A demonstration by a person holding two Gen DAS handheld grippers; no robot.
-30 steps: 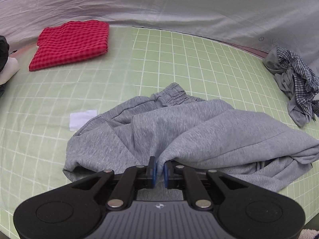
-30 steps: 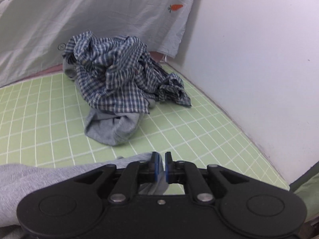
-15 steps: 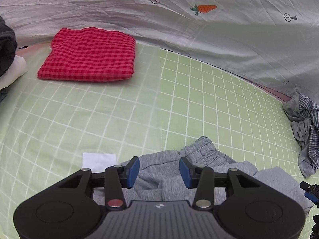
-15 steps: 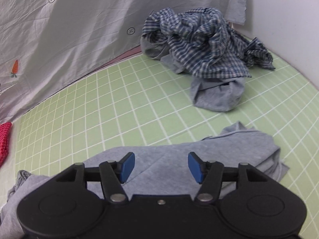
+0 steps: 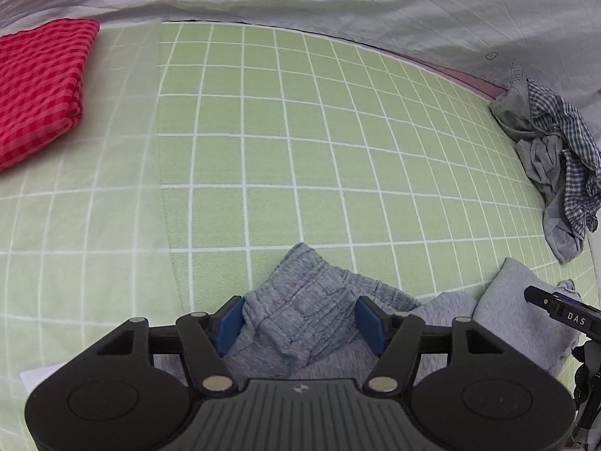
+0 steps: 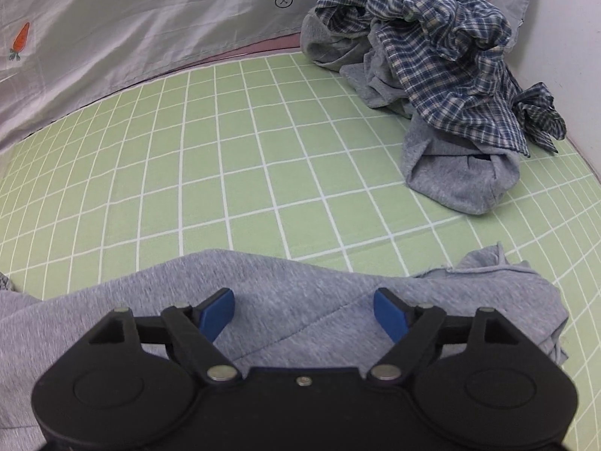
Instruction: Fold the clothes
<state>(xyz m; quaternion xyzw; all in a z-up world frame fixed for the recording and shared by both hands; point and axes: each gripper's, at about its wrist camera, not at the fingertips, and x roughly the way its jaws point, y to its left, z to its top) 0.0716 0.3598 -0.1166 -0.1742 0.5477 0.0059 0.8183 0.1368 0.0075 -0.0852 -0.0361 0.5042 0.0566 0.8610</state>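
Where left wrist looks, possibly folded red cloth (image 5: 35, 86) alone.

The left gripper (image 5: 299, 323) is matte black: two rounded lobes with shallow discs, a ribbed grey centre bearing a small emblem, angled link arms with silver rivets, and blue pads (image 5: 230, 324). The right gripper (image 6: 304, 315) matches it, with a smooth black centre and one screw. Its tip at the lower right of the left view reads "DAS".

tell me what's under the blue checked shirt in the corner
A crumpled grey garment lies under the blue checked shirt, sticking out at its front and left. How far it runs beneath, or whether anything else is there, is covered.
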